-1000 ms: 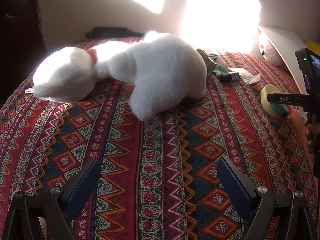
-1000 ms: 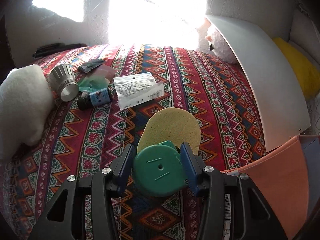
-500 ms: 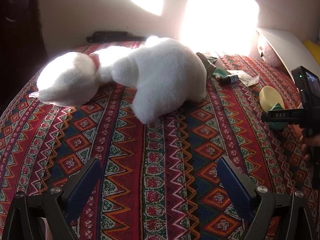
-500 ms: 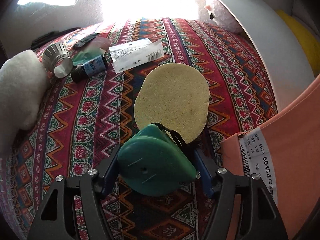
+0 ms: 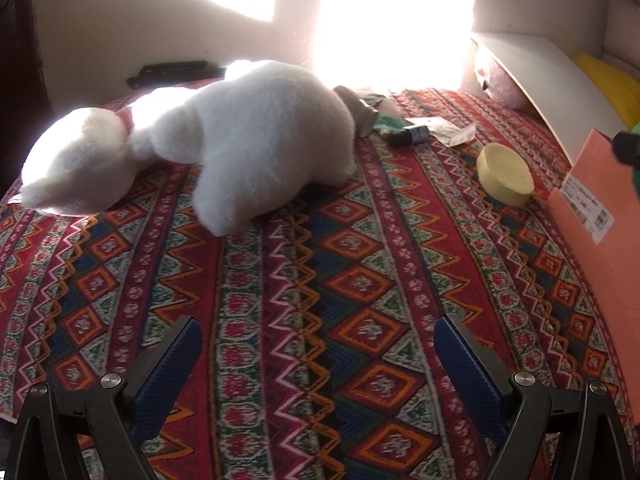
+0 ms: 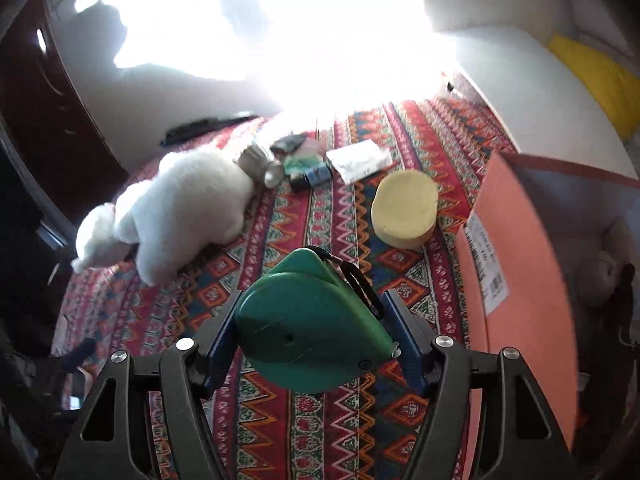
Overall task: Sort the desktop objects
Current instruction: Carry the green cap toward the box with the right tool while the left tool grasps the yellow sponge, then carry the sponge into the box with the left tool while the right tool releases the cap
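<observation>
A green teardrop-shaped case (image 6: 308,320) with a black wrist loop hangs above the patterned cloth (image 6: 340,412), and my right gripper (image 6: 312,308) is shut on its sides. Beyond it a round yellow sponge (image 6: 404,210) lies on the cloth. To its right stands an orange box (image 6: 520,260) with a white label. My left gripper (image 5: 316,328) is open over bare cloth, nothing between its fingers. A white plush toy (image 5: 248,136) lies ahead of it. The sponge (image 5: 505,174) and orange box (image 5: 592,208) sit at its right.
Behind the plush toy (image 6: 184,208) lie a silver ribbed cap (image 6: 262,162), a small dark bottle (image 6: 312,176) and a white packet (image 6: 360,160). A white board (image 6: 540,92) and a yellow cushion (image 6: 600,76) border the right side. A wall closes the back.
My right gripper has risen and pulled back from the sponge with the green case in it, which has tilted. The orange box now shows beside it. The left gripper shifted slightly.
</observation>
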Available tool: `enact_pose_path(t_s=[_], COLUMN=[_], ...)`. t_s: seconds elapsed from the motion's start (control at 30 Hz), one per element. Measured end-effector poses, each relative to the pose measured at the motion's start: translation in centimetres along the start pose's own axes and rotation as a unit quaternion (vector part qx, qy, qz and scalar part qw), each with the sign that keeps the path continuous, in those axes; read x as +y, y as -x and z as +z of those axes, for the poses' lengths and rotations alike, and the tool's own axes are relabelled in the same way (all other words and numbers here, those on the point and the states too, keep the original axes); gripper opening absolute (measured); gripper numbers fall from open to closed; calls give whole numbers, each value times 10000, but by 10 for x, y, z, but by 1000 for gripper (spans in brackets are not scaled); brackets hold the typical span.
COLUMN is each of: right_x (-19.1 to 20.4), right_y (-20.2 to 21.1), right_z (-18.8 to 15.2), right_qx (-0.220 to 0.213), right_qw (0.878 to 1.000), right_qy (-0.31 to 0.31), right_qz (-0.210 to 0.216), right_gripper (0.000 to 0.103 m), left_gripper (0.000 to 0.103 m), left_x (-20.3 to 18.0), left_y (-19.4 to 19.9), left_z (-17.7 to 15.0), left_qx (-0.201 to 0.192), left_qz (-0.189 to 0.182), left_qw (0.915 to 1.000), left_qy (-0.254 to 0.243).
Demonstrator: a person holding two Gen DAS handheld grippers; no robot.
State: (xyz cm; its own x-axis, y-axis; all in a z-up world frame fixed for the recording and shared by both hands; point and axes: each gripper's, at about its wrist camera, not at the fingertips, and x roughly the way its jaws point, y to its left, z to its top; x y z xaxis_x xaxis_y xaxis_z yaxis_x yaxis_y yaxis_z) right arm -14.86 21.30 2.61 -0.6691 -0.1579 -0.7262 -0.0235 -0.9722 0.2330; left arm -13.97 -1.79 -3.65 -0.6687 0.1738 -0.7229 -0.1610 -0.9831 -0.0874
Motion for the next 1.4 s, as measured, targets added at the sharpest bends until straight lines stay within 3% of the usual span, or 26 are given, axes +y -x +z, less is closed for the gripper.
enact_pose_path(t_s=[0.17,0.3,0.4,0.53,0.6,0.63,0.67,0.7,0.73,0.8,0.9,0.93,1.03,1.07,1.1,1.17,1.23,1.4], right_x=[-35,-62,-88,-130,-150,-160,-167,-173,-179,-188,-196,-200,-200,-199,-198,-195,-191,-193], right_y=[73,113,135,138,129,124,122,120,119,119,123,131,131,132,134,138,139,129], right_z=[1,11,14,16,18,19,20,21,22,24,26,22,19,18,15,10,8,11], right_qx=[-839,-1303,-1620,-1706,-1589,-1530,-1518,-1506,-1495,-1509,-1592,-1623,-1621,-1605,-1609,-1632,-1633,-1567], right_qw=[9954,9899,9847,9804,9807,9807,9803,9800,9797,9788,9770,9761,9746,9744,9741,9736,9742,9751], right_qy=[-469,-563,-626,-933,-1076,-1149,-1183,-1217,-1251,-1297,-1354,-1388,-1499,-1538,-1557,-1576,-1543,-1555], right_qz=[30,5,-121,-320,-387,-414,-434,-453,-472,-479,-427,-401,-368,-345,-305,-240,-240,-222], right_gripper=[71,71,71,71,71,71,71,71,71,71,71,71,71,71,71,71,71,71], left_gripper=[97,97,97,97,95,94,98,97,92,55,46,46,45,50,68,87,89,86], left_x=[-60,-121,-159,-201,-218,-221,-217,-212,-207,-209,-213,-215,-202,-197,-192,-194,-204,-228], left_y=[-32,-72,-110,-172,-200,-211,-218,-220,-222,-212,-198,-194,-184,-180,-177,-168,-166,-206], left_z=[35,89,122,138,137,134,135,136,137,139,132,128,125,124,124,126,128,128], left_qx=[170,332,456,925,1115,1158,1053,984,919,871,887,908,1072,1101,1130,928,730,990], left_qz=[-548,-744,-684,-587,-311,-163,-231,-327,-424,-503,-403,-329,-603,-710,-817,-806,-720,-456], left_qw=[9983,9967,9966,9939,9926,9921,9936,9944,9948,9949,9946,9942,9923,9914,9902,9924,9946,9934], left_qy=[20,58,28,-103,-378,-446,-340,-213,-85,-102,-352,-474,-143,-11,122,74,-143,-359])
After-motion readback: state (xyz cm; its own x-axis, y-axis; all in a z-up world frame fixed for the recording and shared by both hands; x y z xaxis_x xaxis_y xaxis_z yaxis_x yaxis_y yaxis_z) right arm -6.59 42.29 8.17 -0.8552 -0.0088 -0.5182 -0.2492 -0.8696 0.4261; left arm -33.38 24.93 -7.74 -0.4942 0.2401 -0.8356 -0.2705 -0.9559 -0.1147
